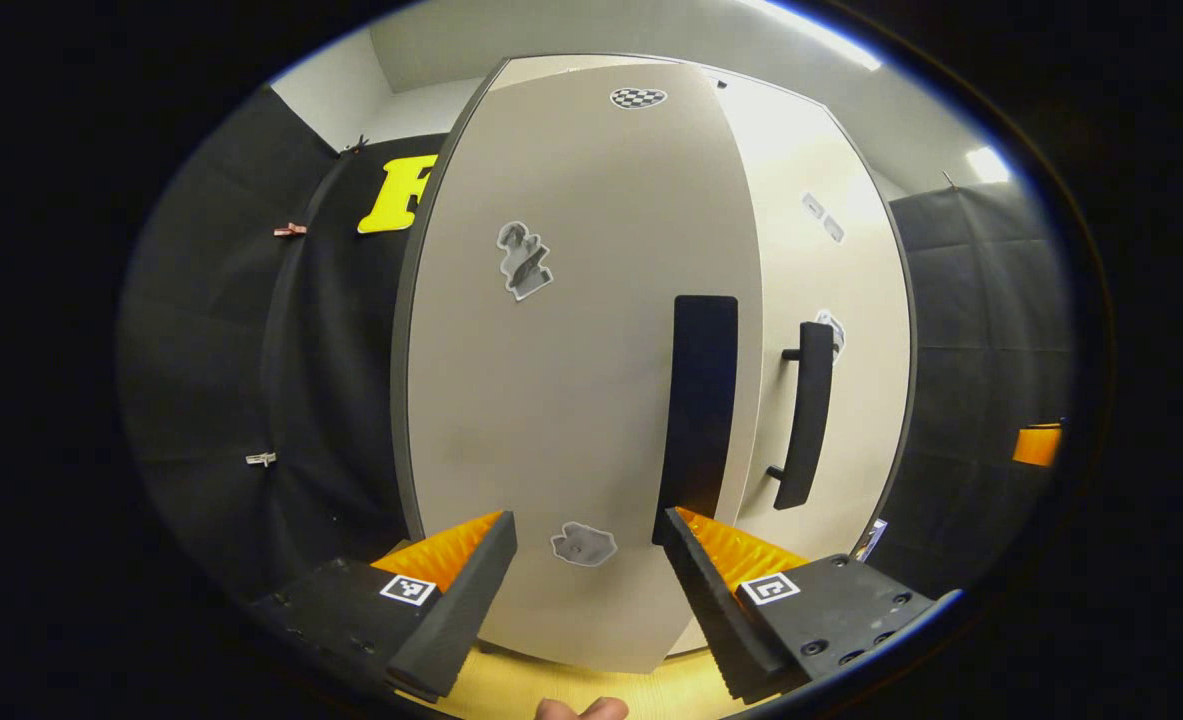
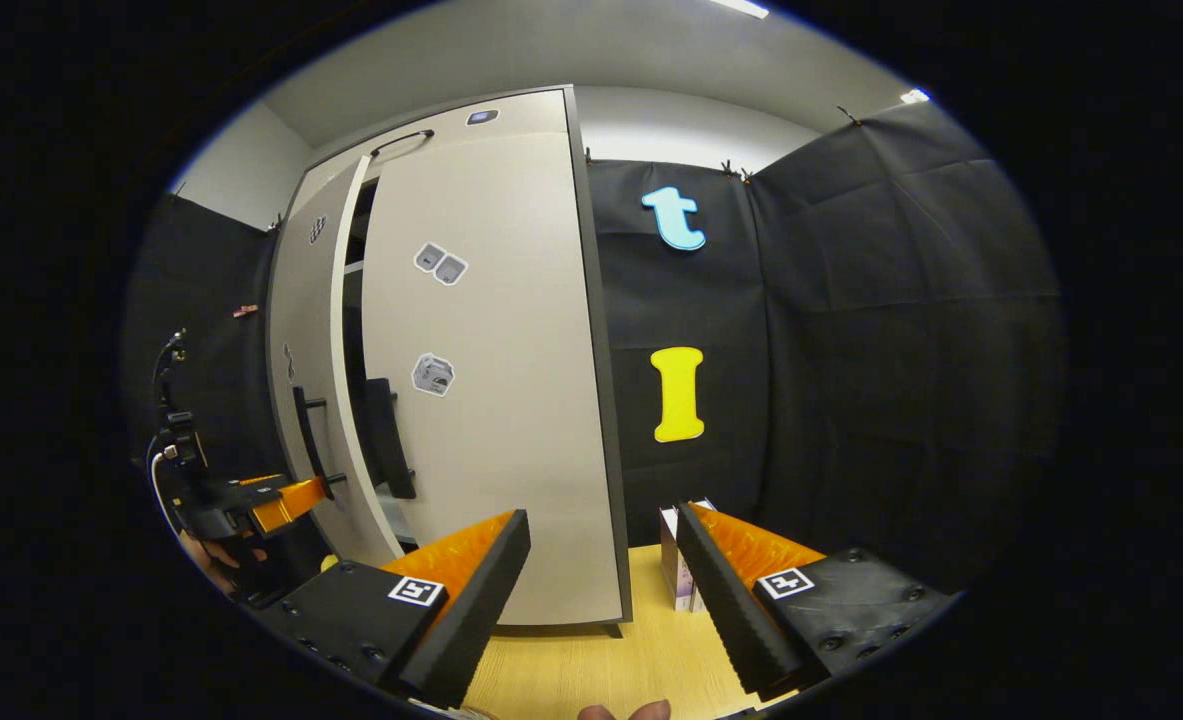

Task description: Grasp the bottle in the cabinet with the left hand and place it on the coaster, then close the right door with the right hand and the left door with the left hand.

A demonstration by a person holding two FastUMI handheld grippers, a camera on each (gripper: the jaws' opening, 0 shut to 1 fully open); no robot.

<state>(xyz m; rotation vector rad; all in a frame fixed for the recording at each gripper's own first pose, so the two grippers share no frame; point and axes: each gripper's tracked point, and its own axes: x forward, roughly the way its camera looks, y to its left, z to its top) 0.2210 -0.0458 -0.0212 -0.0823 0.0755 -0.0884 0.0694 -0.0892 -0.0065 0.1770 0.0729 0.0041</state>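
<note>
Inside, the cabinet (image 2: 471, 380) is hidden behind its nearly shut left door (image 1: 571, 360).

Our left gripper (image 1: 589, 590) and right gripper (image 2: 603, 600) share ribbed wedge fingers, dark screwed bases and square black-and-white marker tags; cables trail behind one.

The left gripper view faces the cabinet's left door (image 1: 571, 350) from close up. The right gripper view looks from farther right at the right door (image 2: 491, 380). Both share the cabinet front.
</note>
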